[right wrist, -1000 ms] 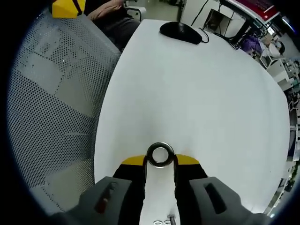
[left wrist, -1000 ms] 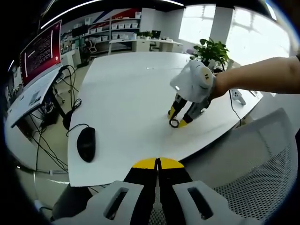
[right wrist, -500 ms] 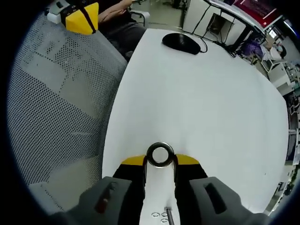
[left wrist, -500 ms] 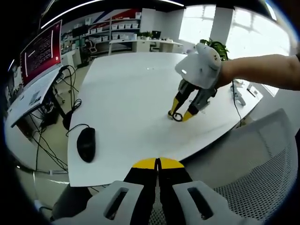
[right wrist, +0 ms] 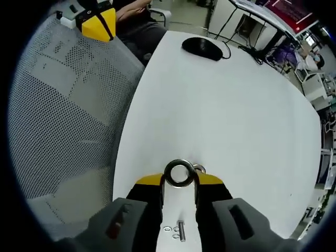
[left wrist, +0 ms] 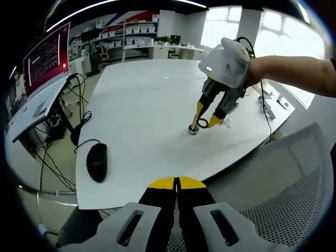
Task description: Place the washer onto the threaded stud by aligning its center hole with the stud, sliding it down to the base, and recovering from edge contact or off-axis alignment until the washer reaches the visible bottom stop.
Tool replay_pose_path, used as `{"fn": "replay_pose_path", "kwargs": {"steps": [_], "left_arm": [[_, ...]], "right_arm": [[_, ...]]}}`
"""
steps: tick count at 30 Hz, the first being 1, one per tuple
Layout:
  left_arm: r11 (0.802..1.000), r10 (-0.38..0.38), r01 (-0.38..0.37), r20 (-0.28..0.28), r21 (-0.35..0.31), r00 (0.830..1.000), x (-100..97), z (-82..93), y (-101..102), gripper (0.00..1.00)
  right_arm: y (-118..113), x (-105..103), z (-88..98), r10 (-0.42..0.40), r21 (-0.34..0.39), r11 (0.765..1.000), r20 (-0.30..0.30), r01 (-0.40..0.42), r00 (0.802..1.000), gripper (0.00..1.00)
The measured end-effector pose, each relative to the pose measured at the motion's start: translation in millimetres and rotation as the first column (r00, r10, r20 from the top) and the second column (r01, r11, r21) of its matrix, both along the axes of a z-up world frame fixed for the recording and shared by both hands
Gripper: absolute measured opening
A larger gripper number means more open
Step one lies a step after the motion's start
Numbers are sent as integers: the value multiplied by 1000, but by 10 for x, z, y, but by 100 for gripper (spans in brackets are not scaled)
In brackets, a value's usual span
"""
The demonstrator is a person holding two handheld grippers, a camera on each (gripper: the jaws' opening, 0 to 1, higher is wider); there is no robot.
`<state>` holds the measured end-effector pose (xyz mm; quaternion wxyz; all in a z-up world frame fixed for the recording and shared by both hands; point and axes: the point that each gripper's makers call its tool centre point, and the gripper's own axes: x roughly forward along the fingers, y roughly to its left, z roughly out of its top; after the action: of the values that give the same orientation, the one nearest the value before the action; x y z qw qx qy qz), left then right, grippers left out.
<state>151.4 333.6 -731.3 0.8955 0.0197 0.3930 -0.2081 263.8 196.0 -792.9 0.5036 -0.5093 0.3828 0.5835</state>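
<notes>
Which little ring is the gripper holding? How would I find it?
Look at the big white table. Just above it, the right gripper with yellow-tipped jaws pinches a shiny metal washer at its tips. It is much bigger than the tiny loose washers lying flat beside the small bolt.

The left gripper (left wrist: 177,185) has black jaws capped with yellow tips, rising from a pale grey moulded body with two slotted openings. The right gripper (left wrist: 206,122) matches it: yellow-tipped black jaws under a rounded white housing, gripped by a bare forearm (left wrist: 294,71).
</notes>
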Motion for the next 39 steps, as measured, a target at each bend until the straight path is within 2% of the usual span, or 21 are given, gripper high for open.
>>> {"fn": "replay_pose_path", "kwargs": {"steps": [6,17,39], "left_arm": [[1000,1,-1,0,1,1000,0,0,3,0],[1000,4,-4,0,1,1000,1,3,4,0],[1000,13,-13,3,-1,1000,9,8,14,0]], "right_arm": [[-50,77,39,-8,-3,1000,16,8,1000,24],[-96,252,-3,-16,-15,1000,53,17,998,24],[-83,380,-169,-19,-28,999,56,20,998,24]]}}
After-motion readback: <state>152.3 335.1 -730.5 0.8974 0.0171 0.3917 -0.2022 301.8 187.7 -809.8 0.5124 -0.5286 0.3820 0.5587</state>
